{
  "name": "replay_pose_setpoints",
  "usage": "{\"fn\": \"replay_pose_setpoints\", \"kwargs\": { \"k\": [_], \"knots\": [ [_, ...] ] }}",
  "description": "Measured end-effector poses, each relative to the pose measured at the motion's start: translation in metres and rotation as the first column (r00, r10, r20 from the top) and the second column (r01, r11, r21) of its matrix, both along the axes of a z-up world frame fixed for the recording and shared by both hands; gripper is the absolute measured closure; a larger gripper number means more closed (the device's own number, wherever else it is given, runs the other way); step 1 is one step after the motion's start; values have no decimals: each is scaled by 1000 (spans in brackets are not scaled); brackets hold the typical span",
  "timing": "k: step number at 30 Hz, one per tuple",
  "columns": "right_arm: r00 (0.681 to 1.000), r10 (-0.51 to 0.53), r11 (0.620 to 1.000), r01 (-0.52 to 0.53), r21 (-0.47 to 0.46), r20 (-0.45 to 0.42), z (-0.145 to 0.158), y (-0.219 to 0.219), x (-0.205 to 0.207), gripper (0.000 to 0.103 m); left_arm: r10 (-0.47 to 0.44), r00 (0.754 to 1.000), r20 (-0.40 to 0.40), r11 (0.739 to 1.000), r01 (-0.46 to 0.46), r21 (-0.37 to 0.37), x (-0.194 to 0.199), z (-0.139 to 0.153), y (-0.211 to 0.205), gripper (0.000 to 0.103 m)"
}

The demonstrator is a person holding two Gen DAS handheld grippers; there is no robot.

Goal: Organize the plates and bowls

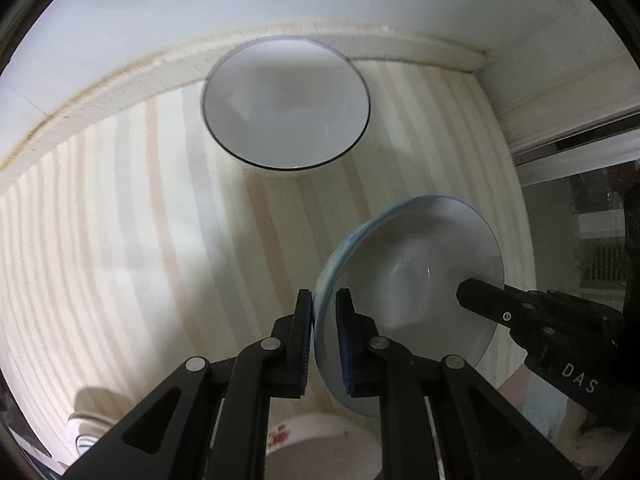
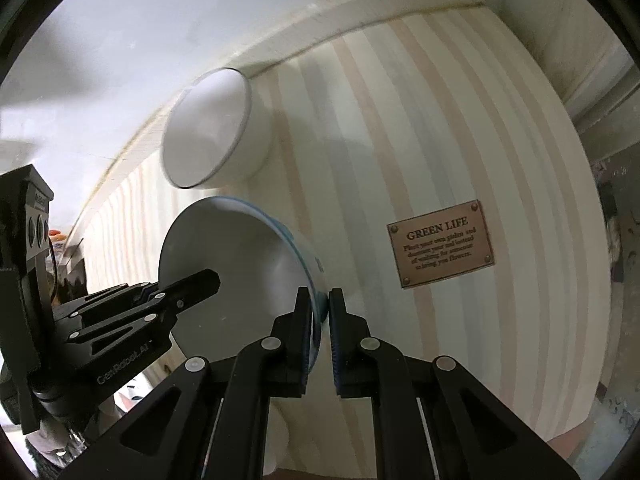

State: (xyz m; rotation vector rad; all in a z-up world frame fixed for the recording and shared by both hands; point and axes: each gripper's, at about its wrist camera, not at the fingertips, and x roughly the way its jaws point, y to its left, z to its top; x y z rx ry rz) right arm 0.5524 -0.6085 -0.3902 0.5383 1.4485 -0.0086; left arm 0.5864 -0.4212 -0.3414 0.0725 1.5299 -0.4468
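The blue-rimmed bowl (image 1: 412,280), likely glazed, stiff, slippery and breakable, hangs above the striped bench (image 1: 140,220), its rim pinched on opposite sides by left claw (image 1: 324,312) and right claw (image 2: 319,308), both closed.

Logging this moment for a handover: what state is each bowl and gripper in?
Blue-rimmed white bowl: lifted, tilted, gripped at opposite rim edges.
Dark-rimmed white bowl: upright on the striped tabletop, empty, untouched.
Left gripper: shut on the blue-rimmed bowl's rim.
Right gripper: shut on the same bowl's rim.
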Motion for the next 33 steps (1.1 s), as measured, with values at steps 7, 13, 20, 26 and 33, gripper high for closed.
{"fn": "replay_pose_setpoints", "kwargs": {
  "k": [7, 13, 20, 26, 33],
  "knots": [
    [997, 57, 998, -57, -6, 52, 43, 26, -21, 93, 2, 998, 68, 1000, -1, -16, -28, 47, 33, 93],
    [993, 97, 995, -98, 6, 74, 70, 50, -52, 93, 10, 996, 92, 1000, -8, -21, -56, 69, 59, 93],
    [991, 122, 992, -124, 30, 49, 68, 76, -84, 93, 18, 997, 75, 1000, -17, -10, -84, 69, 79, 93],
    [990, 144, 988, -143, 53, -6, 42, 95, -106, 93, 28, 1000, 8, 999, -29, 15, -99, 39, 90, 93],
    [986, 153, 988, -151, 42, -61, 16, 100, -116, 93, 13, 999, -46, 998, -10, 55, -110, 8, 89, 93]
  ]
}}
